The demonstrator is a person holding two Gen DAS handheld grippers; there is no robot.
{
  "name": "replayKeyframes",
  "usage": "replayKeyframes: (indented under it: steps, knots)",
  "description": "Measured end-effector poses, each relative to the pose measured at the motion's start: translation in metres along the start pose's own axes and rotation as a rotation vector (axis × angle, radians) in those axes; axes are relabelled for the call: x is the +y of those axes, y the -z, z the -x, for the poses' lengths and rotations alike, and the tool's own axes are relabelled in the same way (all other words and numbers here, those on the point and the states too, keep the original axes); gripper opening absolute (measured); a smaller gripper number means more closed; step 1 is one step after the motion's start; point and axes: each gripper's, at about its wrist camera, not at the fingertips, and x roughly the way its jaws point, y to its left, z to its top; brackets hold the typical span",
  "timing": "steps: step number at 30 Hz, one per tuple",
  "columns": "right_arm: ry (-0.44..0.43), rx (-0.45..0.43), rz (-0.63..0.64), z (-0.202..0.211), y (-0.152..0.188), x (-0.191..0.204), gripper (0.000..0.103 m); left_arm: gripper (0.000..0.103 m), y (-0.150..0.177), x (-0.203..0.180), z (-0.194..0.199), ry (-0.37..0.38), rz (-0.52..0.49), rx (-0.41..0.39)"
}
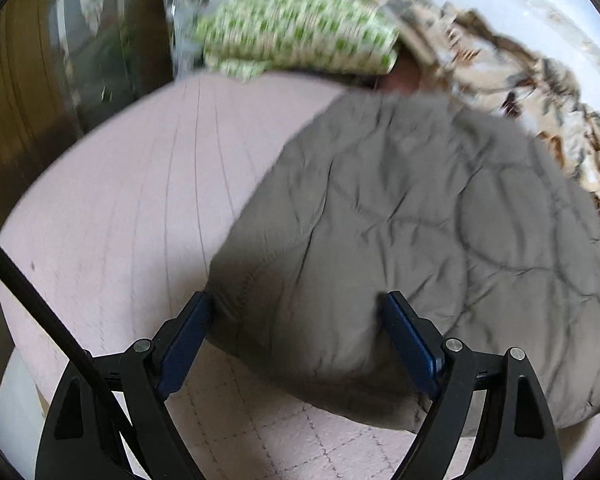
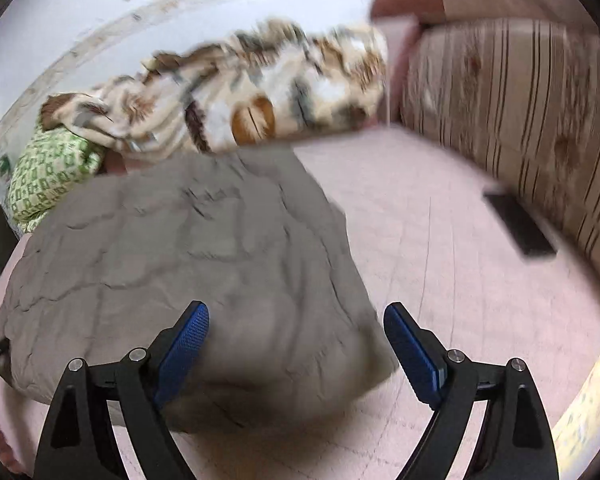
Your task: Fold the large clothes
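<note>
We've got the grey jacket [image 1: 400,240] folded on the pink bedspread [image 1: 112,200]. Both grippers spread, gripping nothing: left gripper [image 1: 298,314] straddles its near-left corner, right gripper [image 2: 296,322] its near-right corner. Both equally near.

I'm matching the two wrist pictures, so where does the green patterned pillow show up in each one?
Left wrist view: the green patterned pillow sits top centre, beyond the grey quilted garment.
Right wrist view: the pillow sits at the left edge, left of the garment.
Shared landmark: the brown leaf-print blanket beside the pillow.
</note>
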Motion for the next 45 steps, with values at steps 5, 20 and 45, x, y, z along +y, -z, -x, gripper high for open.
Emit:
replayKeyframes:
  steps: [5,20,45]
  knots:
    - [-0.025,0.080,-0.071,-0.017,0.002,-0.010,0.093,0.088,0.005,-0.007,0.009,-0.062,-0.008,-0.053]
    - [-0.073,0.000,0.194,0.005,0.037,0.078,0.093,0.088,0.040,-0.059,0.051,0.069,-0.217,-0.160]
    - [-0.082,0.022,0.281,-0.016,0.060,0.111,0.102,0.092,0.071,-0.074,0.033,0.115,-0.247,-0.151]
